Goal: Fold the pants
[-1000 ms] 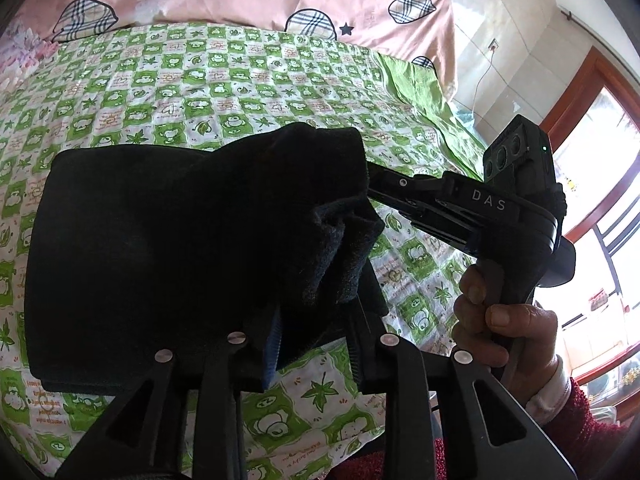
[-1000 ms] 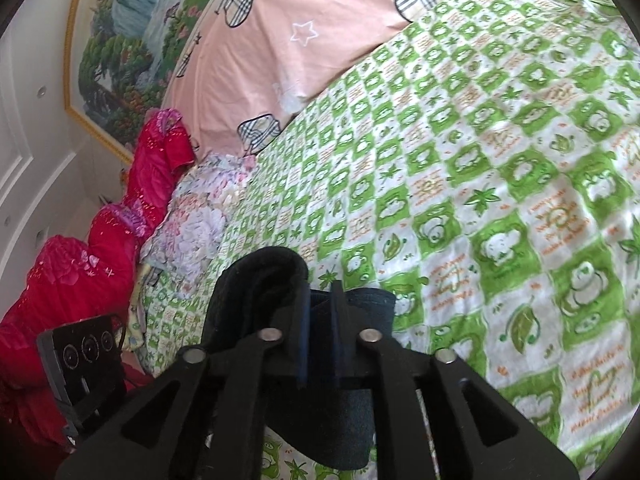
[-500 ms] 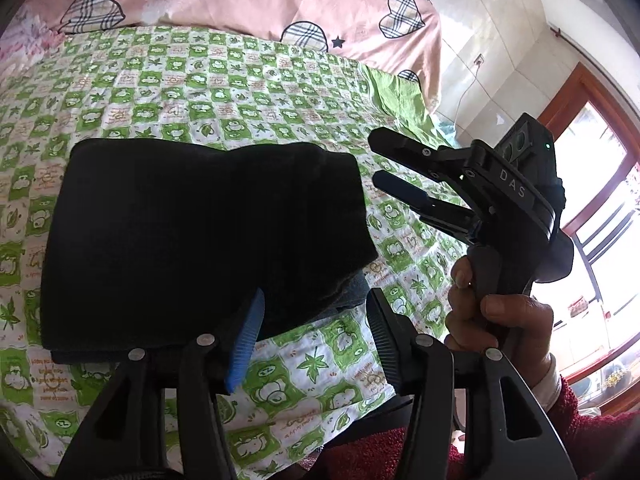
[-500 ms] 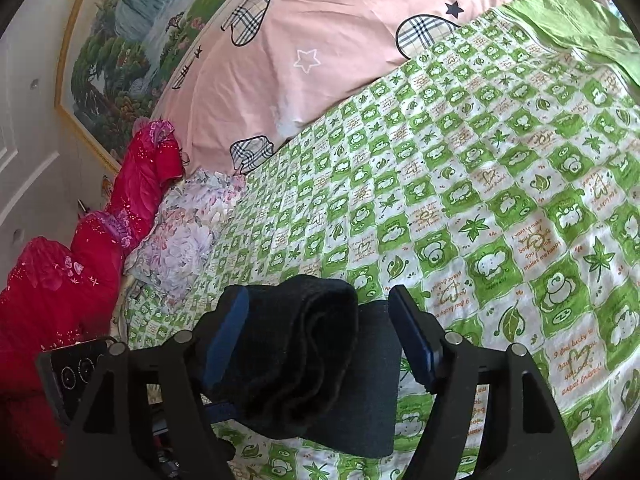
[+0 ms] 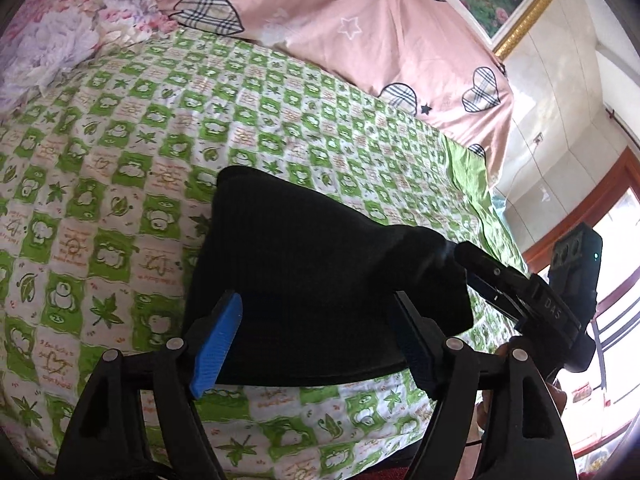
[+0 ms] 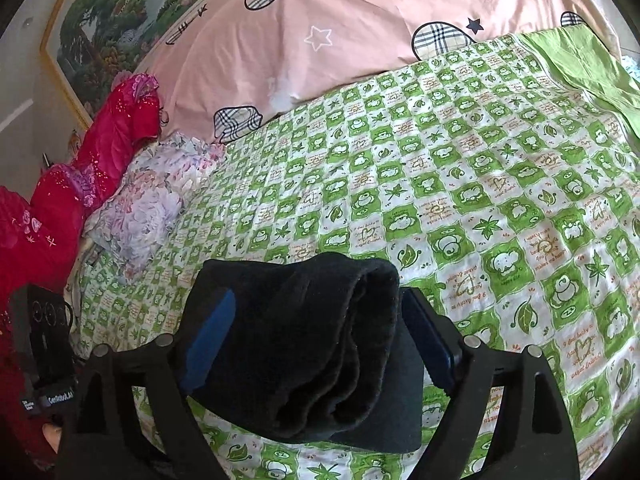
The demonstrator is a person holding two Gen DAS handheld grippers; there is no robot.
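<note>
The black pants lie folded into a thick stack on the green patterned bedsheet, near the bed's front edge. My left gripper is open, its blue-padded fingers apart on either side of the stack's near edge. My right gripper is open too, its fingers straddling the rolled end of the pants. The right gripper also shows in the left wrist view, touching the right end of the stack. The left gripper's camera body shows at far left in the right wrist view.
A pink duvet with plaid hearts is bunched along the head of the bed. A floral pillow and red bedding lie at the left. A window and wall are at the right.
Both grippers were shut on the pants a second ago. They opened, let the folded stack rest on the bed, and drew back slightly; the views now sit lower and closer.
</note>
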